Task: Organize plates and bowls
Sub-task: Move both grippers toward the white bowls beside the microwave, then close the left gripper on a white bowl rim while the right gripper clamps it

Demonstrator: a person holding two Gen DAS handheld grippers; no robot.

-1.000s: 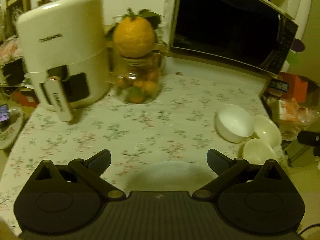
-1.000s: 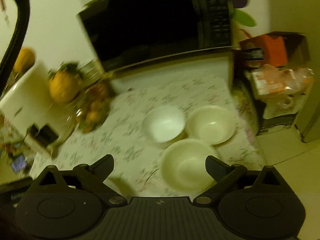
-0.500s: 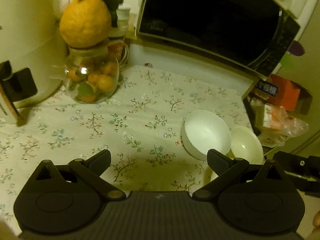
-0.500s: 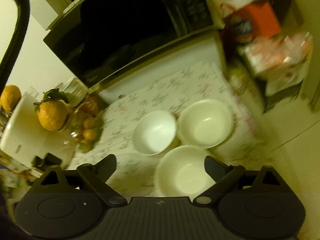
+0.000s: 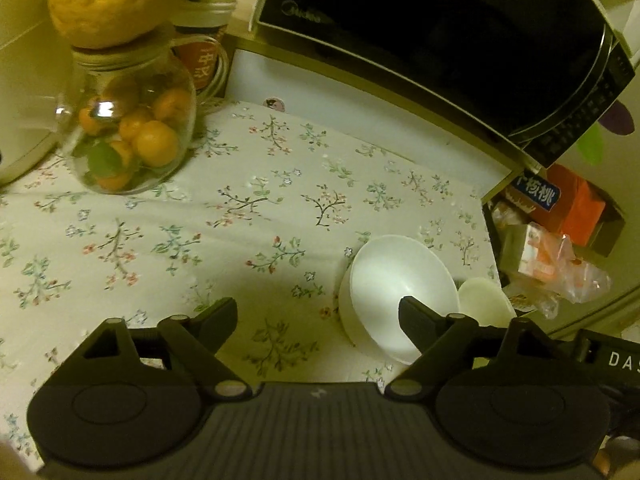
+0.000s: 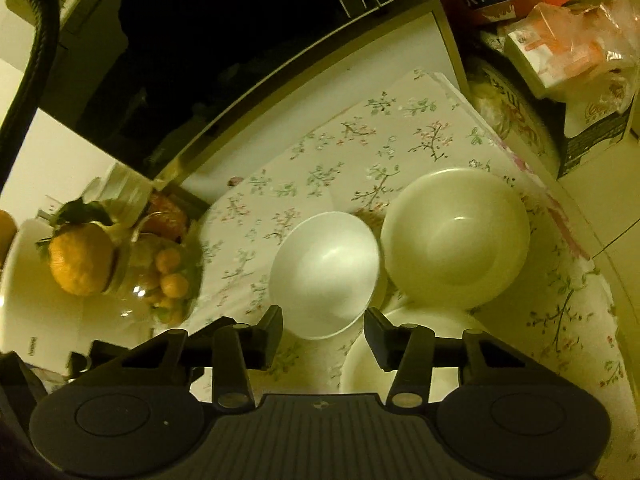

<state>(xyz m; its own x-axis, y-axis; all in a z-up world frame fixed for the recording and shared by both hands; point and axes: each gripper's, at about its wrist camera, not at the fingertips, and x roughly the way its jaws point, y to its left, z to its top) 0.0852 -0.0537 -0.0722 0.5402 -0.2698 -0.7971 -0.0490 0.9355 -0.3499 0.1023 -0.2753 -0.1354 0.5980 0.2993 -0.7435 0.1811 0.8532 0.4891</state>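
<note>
Your right gripper [image 6: 323, 330], jaws just narrowing but gripping nothing, frames the white bowl's [image 6: 324, 274] near rim, presumably to lift it; your left gripper [image 5: 318, 320] hangs released.

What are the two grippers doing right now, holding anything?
Left gripper: open, jaws just been closing, nothing gripped; one finger shows over the white bowl.
Right gripper: open, jaws just been closing, holding nothing; white bowl just ahead.

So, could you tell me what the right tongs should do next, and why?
Probably ease forward and down onto the white bowl's near rim. The right tongs have just been closing, but nothing sits between them yet; the rim lies just ahead.
</note>
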